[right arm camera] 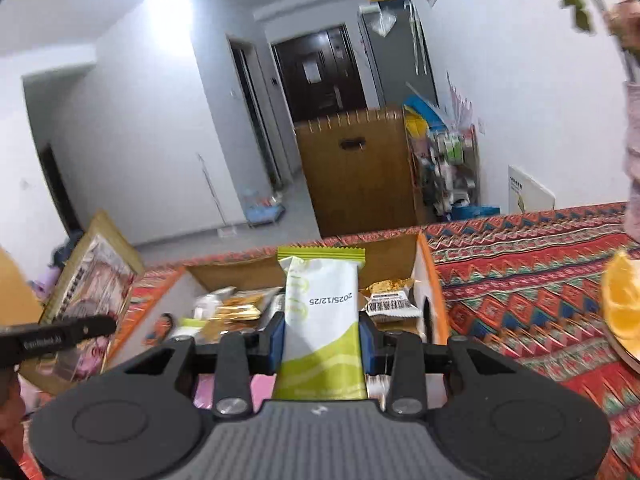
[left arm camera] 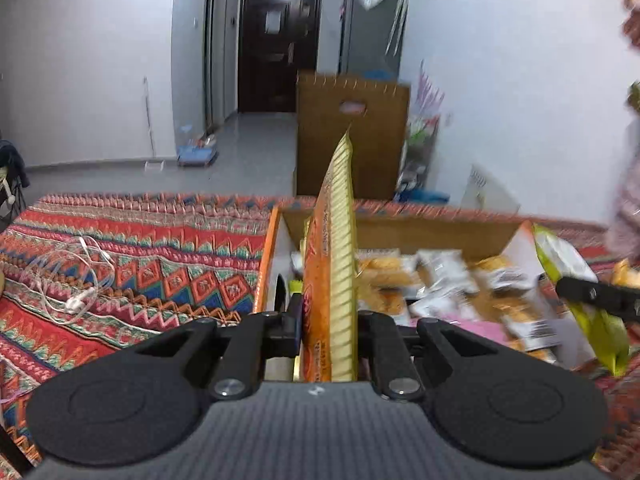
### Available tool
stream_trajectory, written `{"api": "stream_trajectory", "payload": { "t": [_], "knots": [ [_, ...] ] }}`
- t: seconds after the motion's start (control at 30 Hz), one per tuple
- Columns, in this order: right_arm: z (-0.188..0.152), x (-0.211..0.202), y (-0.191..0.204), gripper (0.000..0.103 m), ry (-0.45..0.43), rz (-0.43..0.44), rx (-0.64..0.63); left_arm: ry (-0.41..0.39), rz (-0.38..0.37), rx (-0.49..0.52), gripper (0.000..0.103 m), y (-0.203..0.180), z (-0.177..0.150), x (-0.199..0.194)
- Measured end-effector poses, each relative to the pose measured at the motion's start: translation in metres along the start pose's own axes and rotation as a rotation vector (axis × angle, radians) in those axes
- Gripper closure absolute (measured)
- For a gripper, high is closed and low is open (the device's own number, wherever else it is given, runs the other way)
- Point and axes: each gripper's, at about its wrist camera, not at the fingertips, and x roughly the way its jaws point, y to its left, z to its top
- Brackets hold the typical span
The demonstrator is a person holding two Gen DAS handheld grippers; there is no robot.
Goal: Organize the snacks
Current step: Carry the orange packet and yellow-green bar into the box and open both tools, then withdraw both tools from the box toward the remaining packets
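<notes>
My left gripper (left arm camera: 329, 322) is shut on an orange-and-yellow snack packet (left arm camera: 334, 264), held upright on edge over the left end of an open cardboard box (left arm camera: 420, 228). My right gripper (right arm camera: 322, 334) is shut on a white-and-green snack packet (right arm camera: 322, 312) stamped 2025/12/25, held above the same box (right arm camera: 384, 250). That packet (left arm camera: 576, 276) and a right finger (left arm camera: 596, 292) also show at the right of the left wrist view. The box holds several loose wrapped snacks (left arm camera: 440, 276). The left gripper's finger (right arm camera: 60, 338) shows at the left of the right wrist view.
The box sits on a table with a red patterned cloth (left arm camera: 140, 264). White earphone cables (left arm camera: 76, 280) lie on the cloth at the left. A plate with orange slices (right arm camera: 622, 304) is at the right. A framed picture (right arm camera: 92, 280) leans left of the box. A tall brown carton (left arm camera: 352, 136) stands beyond the table.
</notes>
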Motion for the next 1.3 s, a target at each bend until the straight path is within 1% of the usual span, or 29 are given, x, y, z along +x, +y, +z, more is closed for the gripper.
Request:
{"api": "stream_trajectory", "payload": {
  "t": [0.07, 0.13, 0.17, 0.2, 0.23, 0.3, 0.37, 0.4, 0.43, 0.5, 0.53, 0.57, 0.6, 0.63, 0.67, 0.73, 0.77, 0.9, 1.0, 1.1, 1.17, 1.23, 1.3],
  "knots": [
    [0.008, 0.031, 0.003, 0.066, 0.022, -0.035, -0.009, 0.002, -0.012, 0.008, 0.086, -0.004, 0.002, 0.013],
    [0.014, 0.057, 0.006, 0.06, 0.033, -0.08, -0.013, -0.026, -0.037, 0.023, 0.07, -0.01, 0.003, 0.017],
    [0.015, 0.066, 0.007, 0.05, 0.04, -0.095, -0.003, -0.023, -0.067, 0.034, 0.048, -0.014, 0.004, 0.019],
    [0.017, 0.071, 0.006, 0.044, 0.045, -0.106, 0.011, -0.005, -0.097, 0.04, 0.039, -0.016, 0.004, 0.019],
    [0.017, 0.074, 0.005, 0.038, 0.038, -0.11, 0.02, 0.004, -0.131, 0.032, 0.038, -0.015, 0.003, 0.018],
    [0.014, 0.073, 0.004, 0.037, 0.024, -0.111, 0.014, 0.015, -0.17, 0.023, 0.037, -0.012, 0.001, 0.015],
    [0.01, 0.069, 0.001, 0.038, 0.019, -0.118, 0.011, 0.04, -0.246, 0.009, 0.036, -0.008, -0.002, 0.012],
    [0.008, 0.066, 0.0, 0.038, 0.022, -0.12, 0.012, 0.053, -0.295, 0.011, 0.033, -0.008, -0.003, 0.01],
    [0.006, 0.062, -0.002, 0.038, 0.019, -0.118, 0.017, 0.062, -0.327, 0.019, 0.029, -0.011, -0.003, 0.009],
    [0.003, 0.052, -0.002, 0.038, 0.013, -0.107, 0.014, 0.019, -0.333, 0.012, 0.005, -0.017, -0.001, 0.006],
    [0.003, 0.045, -0.002, 0.038, 0.009, -0.102, 0.004, -0.03, -0.32, 0.014, 0.002, -0.019, 0.001, 0.003],
    [0.004, 0.039, -0.002, 0.038, 0.002, -0.102, -0.004, -0.059, -0.314, 0.03, 0.002, -0.023, 0.004, 0.001],
    [0.004, 0.03, -0.001, 0.038, -0.005, -0.105, -0.014, -0.061, -0.302, 0.048, 0.002, -0.025, 0.007, 0.0],
    [0.004, 0.02, -0.001, 0.038, -0.012, -0.109, -0.027, -0.05, -0.281, 0.049, 0.002, -0.028, 0.011, -0.003],
    [0.004, 0.008, -0.001, 0.038, -0.021, -0.108, -0.043, -0.053, -0.28, 0.033, 0.002, -0.026, 0.014, -0.008],
    [0.007, -0.015, 0.0, 0.038, -0.044, -0.103, -0.074, -0.086, -0.313, 0.002, 0.0, -0.02, 0.016, -0.028],
    [0.008, -0.026, -0.001, 0.038, -0.054, -0.102, -0.085, -0.094, -0.311, -0.008, 0.0, -0.016, 0.016, -0.037],
    [-0.003, -0.081, 0.002, 0.035, -0.088, -0.084, -0.142, -0.095, -0.24, 0.008, 0.0, -0.006, 0.004, -0.084],
    [-0.02, -0.127, 0.011, 0.03, -0.112, -0.059, -0.204, -0.109, -0.228, 0.056, 0.0, -0.005, -0.017, -0.129],
    [-0.044, -0.171, 0.02, 0.024, -0.134, -0.032, -0.263, -0.131, -0.202, 0.084, 0.0, -0.004, -0.046, -0.171],
    [-0.061, -0.197, 0.025, 0.013, -0.154, -0.025, -0.282, -0.148, -0.182, 0.102, 0.0, -0.005, -0.069, -0.2],
    [-0.081, -0.222, 0.028, 0.007, -0.176, -0.029, -0.285, -0.179, -0.165, 0.105, 0.0, -0.003, -0.093, -0.23],
    [-0.1, -0.242, 0.032, 0.006, -0.187, -0.035, -0.305, -0.189, -0.166, 0.093, 0.0, 0.0, -0.113, -0.252]
  ]
}}
